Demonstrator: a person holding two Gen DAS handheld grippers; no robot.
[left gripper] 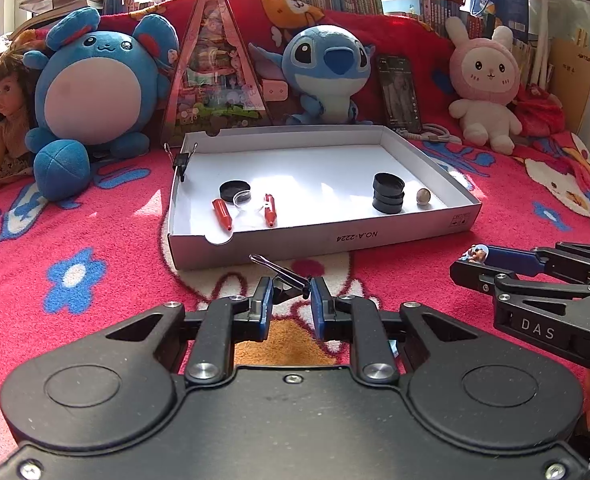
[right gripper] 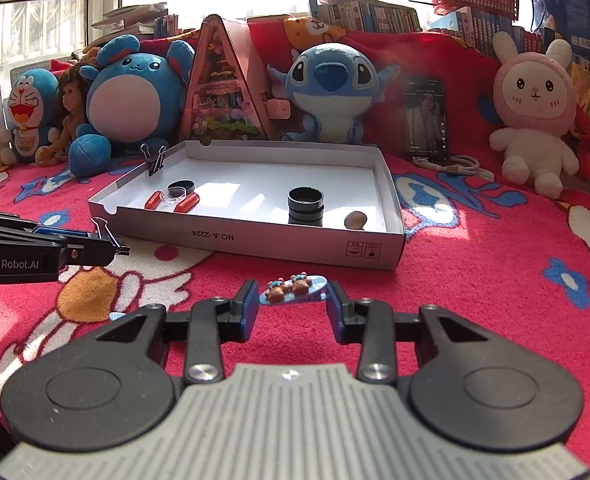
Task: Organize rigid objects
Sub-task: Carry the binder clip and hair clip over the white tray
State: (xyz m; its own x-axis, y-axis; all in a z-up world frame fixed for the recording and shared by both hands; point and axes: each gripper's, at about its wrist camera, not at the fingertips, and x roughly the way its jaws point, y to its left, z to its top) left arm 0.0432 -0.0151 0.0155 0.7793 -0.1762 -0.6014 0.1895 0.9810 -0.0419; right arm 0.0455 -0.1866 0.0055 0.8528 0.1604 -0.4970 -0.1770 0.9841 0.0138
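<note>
Left gripper (left gripper: 291, 292): jaws narrow, clamped on a black binder clip (left gripper: 285, 280) — wire handle pointing far-left toward the tray; held above the red blanket (left gripper: 95, 232), just near of the tray's front wall.
Right gripper (right gripper: 293, 294): jaws partly apart, closed on a light-blue hair clip (right gripper: 295, 289) with two small brown bear figures on top; pads on both ends of the clip, near of the tray's front wall.
Tray (left gripper: 335, 236): shallow white cardboard box lid on the blanket, centre of scene, printed label on the front wall.
Binder clips: two — one in the left gripper, a second binder clip (left gripper: 183, 160) clamped on the tray's far-left wall, handles up.
Red caps (left gripper: 223, 214): two, lying in the tray's near-left area, either side of a clear round lid (left gripper: 242, 199).
Black round lids: one black lid (left gripper: 235, 191) flat at left, touching the clear one; a stack of black lids (left gripper: 389, 193) at right, count within the stack not readable.
Small round pebble-like piece (left gripper: 424, 197): one, just right of the stack.
Background: plush toys and a doll along the far edge, a phone (left gripper: 399, 92) propped upright far-right of the tray.
</note>
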